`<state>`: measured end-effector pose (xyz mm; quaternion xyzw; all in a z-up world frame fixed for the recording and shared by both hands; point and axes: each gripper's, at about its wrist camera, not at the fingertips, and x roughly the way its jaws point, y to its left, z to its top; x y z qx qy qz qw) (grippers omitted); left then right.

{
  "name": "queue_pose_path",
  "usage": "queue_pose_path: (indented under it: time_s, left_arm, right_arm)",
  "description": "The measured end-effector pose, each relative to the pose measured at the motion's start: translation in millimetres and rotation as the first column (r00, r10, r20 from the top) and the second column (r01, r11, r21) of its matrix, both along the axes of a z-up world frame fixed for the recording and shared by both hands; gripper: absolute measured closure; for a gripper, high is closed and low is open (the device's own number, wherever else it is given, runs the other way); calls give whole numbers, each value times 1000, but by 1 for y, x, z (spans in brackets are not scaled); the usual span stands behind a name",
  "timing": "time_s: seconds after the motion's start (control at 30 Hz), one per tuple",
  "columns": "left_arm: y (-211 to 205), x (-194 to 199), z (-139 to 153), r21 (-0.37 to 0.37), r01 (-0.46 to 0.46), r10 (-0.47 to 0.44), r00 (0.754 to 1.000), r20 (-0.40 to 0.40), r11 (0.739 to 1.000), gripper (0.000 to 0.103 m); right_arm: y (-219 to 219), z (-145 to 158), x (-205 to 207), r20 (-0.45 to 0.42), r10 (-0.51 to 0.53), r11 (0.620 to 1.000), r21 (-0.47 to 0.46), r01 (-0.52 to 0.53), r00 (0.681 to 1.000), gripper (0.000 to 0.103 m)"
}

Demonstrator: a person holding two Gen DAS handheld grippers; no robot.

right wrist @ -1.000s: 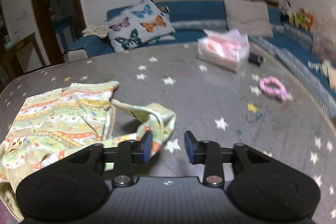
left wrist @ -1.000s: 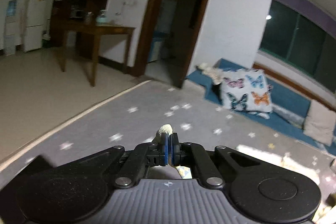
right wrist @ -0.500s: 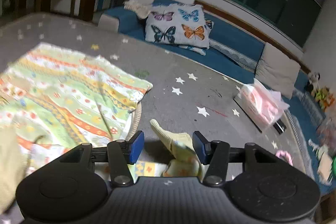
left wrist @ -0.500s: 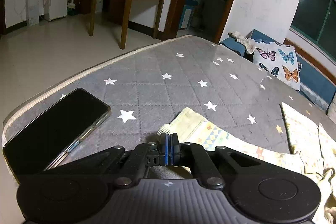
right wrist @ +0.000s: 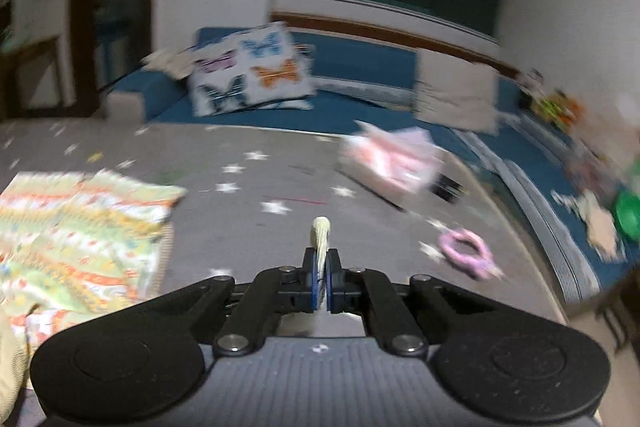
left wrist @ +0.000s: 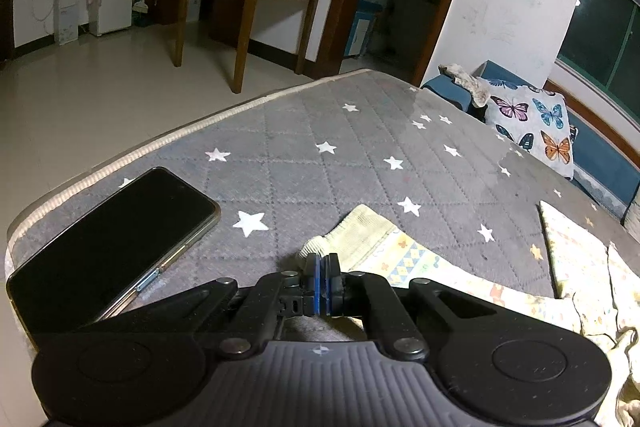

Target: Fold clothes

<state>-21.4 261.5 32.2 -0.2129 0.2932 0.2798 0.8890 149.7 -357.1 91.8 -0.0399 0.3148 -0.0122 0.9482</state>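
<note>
A pale green and yellow patterned child's garment (left wrist: pixel 404 259) lies on the grey star-print mattress (left wrist: pixel 320 131). My left gripper (left wrist: pixel 321 269) is shut on its ribbed cuff (left wrist: pixel 356 231), low over the mattress. The garment's striped body (right wrist: pixel 76 223) lies at the left of the right wrist view. My right gripper (right wrist: pixel 321 267) is shut on another ribbed cuff (right wrist: pixel 321 235), which sticks up between the pads. That view is blurred.
A black phone (left wrist: pixel 108 239) lies on the mattress corner, left of my left gripper. A tissue pack (right wrist: pixel 392 163) and a pink ring (right wrist: pixel 464 251) lie right of my right gripper. A butterfly pillow (left wrist: pixel 528 123) sits on the blue sofa beyond. Mattress edge (left wrist: pixel 120 163) runs at left.
My right gripper was open and has shut on the cuff and swung right. My left gripper, shut on its cuff throughout, came down to the mattress near the phone.
</note>
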Motion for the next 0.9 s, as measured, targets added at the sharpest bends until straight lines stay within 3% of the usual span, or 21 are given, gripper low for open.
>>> queue_pose_path:
  time_s: [0.27, 0.47, 0.57, 0.7, 0.8, 0.9]
  left_arm:
    - [5, 7, -1, 8, 35, -35, 998, -46, 999, 100]
    - [9, 14, 13, 55, 102, -98, 993, -68, 993, 100]
    - [11, 19, 6, 60, 100, -93, 990, -103, 993, 99]
    - [14, 16, -6, 56, 76, -67, 986, -152, 995, 89]
    - [18, 9, -6, 81, 48, -34, 986, -164, 996, 71]
    - [18, 3, -1, 110, 32, -13, 985, -169, 993, 63]
  right_arm:
    - [-66, -51, -24, -99, -172, 970, 158, 186, 980, 100]
    - [-81, -59, -34, -90, -185, 954, 224, 201, 979, 98]
    - [-87, -63, -36, -105, -202, 951, 217, 221, 974, 95]
    - [-94, -70, -39, -126, -228, 946, 206, 250, 966, 93]
    - [-98, -70, -41, -128, -245, 945, 191, 267, 961, 93]
    - [-91, -57, -43, -101, -210, 954, 197, 226, 972, 88]
